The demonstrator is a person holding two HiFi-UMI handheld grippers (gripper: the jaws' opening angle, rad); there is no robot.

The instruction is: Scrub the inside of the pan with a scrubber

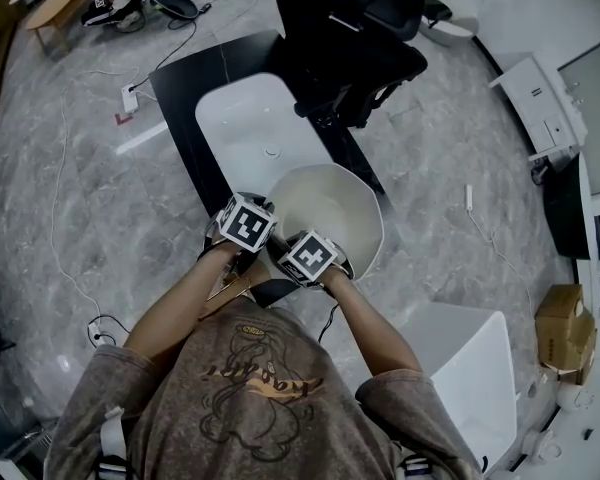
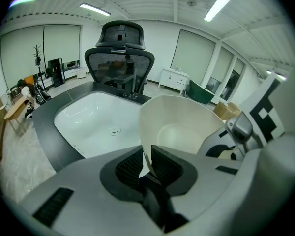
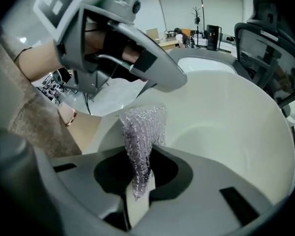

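Tee (image 1: pixel 250 388) w/ graphic print fills bottom of head view; lettering on it too blurred to read. Both forearms run fwd from it to the pan (image 1: pixel 352 223): cream, deep, sitting over near-right corner of white sink (image 1: pixel 242 128), which is set in black counter (image 1: pixel 185 93). L gripper (image 2: pixel 146 162) is at pan's near-left rim, jaws clenched on the thin rim edge, pads either side of it. R gripper (image 3: pixel 140 173) is just right of L, at pan's near side, pointing steeply down into it. Its jaws are clamped on scrubber (image 3: pixel 143 129): silver glittery mesh over pale sponge, free end sticking out past the pads toward pan's inner wall, close below L gripper. Can't tell if mesh actually touches the wall. L marker cube (image 1: pixel 245 223) and R marker cube (image 1: pixel 310 258) sit nearly touching at pan's near-left; only b/w square codes on them. Sink drain (image 2: pixel 115 130) lies left of pan. Black office chair (image 1: pixel 350 28) stands beyond pan, backrest toward it. Cardboard box (image 1: pixel 565 323) is well right of pan on the floor, any print too small to read. White cabinet (image 1: pixel 475 363) is near-right of pan. Power strip (image 1: pixel 130 98) w/ cable lies on grey floor, far left of pan.
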